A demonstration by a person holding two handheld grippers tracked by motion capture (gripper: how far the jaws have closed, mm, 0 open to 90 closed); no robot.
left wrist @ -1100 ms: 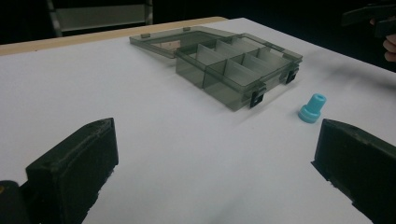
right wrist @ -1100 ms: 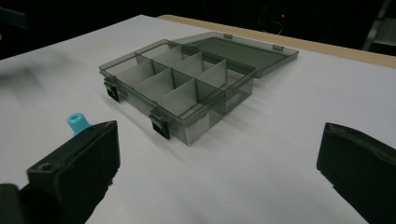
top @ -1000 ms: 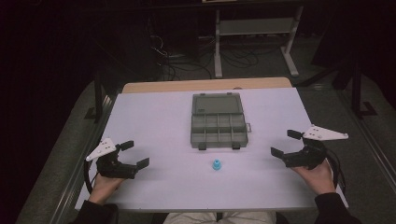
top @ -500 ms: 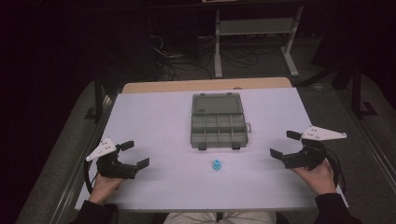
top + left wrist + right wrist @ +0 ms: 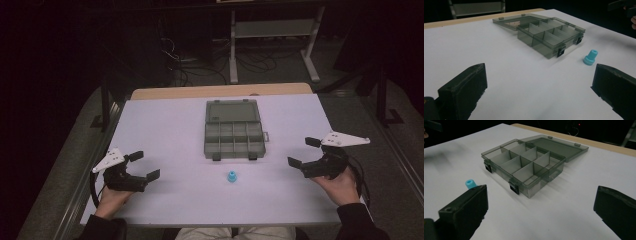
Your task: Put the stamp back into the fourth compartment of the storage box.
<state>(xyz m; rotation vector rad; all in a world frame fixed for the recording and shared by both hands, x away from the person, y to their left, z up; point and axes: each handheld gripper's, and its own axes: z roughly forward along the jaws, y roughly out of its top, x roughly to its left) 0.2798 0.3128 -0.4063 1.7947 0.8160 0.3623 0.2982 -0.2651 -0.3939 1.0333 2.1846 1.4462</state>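
Poised at the start, both jaws spread wide and empty: left gripper (image 5: 141, 166), right gripper (image 5: 305, 152) (small blue plastic cap (image 5: 231, 176) untouched before the open smoky-grey compartment box (image 5: 233, 129) on the white table (image 5: 165, 125)), pickup probably next.

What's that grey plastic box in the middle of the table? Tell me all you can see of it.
The box is smoky, see-through plastic. Its hinged lid lies flat open on the far side. Dividers split the tray into eight compartments, two rows of four; all look empty. Two dark latches hang on its near wall. It sits flat on the white table, touched by nothing else; a small blue cap stands apart in front.
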